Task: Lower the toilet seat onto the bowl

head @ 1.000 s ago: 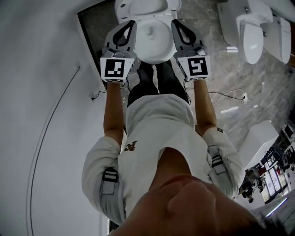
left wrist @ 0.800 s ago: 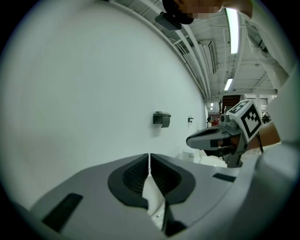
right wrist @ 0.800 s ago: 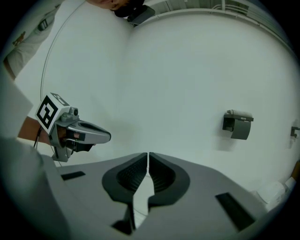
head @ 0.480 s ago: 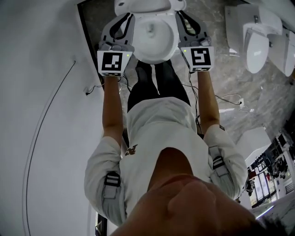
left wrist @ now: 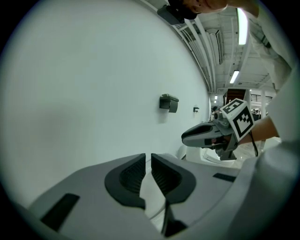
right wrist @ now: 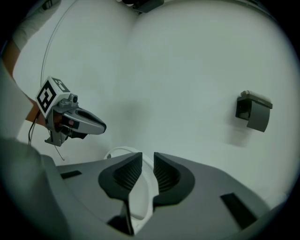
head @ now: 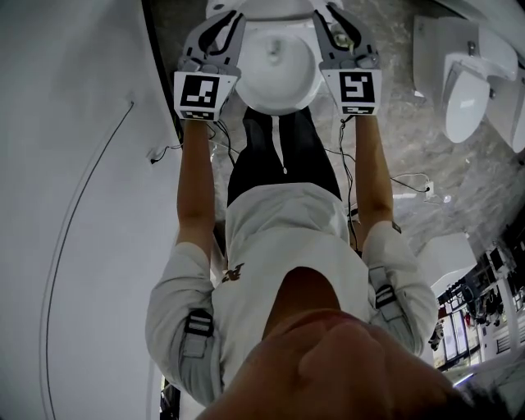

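The white oval plastic toilet seat (head: 279,102) is lying low and nearly level over the white ceramic bowl at the top of the head view, between the two grippers; whether it is resting fully on the bowl cannot be told. Compared with a second ago, both grippers are sitting higher in that view and farther from the person's body, and less of the toilet's back part is showing above the seat. The left gripper (head: 232,20) is reaching along the seat's left edge, and in its own view its jaws are standing almost together, nipping the thin white rim of the toilet seat (left wrist: 151,199). The right gripper (head: 328,18) is flanking the opposite edge; its jaws have just been opening, and in the right gripper view they are standing apart with the seat rim (right wrist: 140,197) running loose between them. Both bare forearms (head: 197,180) are stretching straight forward and roughly parallel, the black-and-white marker cubes (head: 203,94) facing up, the grippers tilting slightly downward. Below them, the person's black trousers (head: 279,152) and white shirt (head: 287,238) are filling the middle of the view. A white wall (head: 74,164) is running along the left, carrying a small dark fitting (left wrist: 168,103), and a grey marbled floor (head: 410,139) is spreading to the right.
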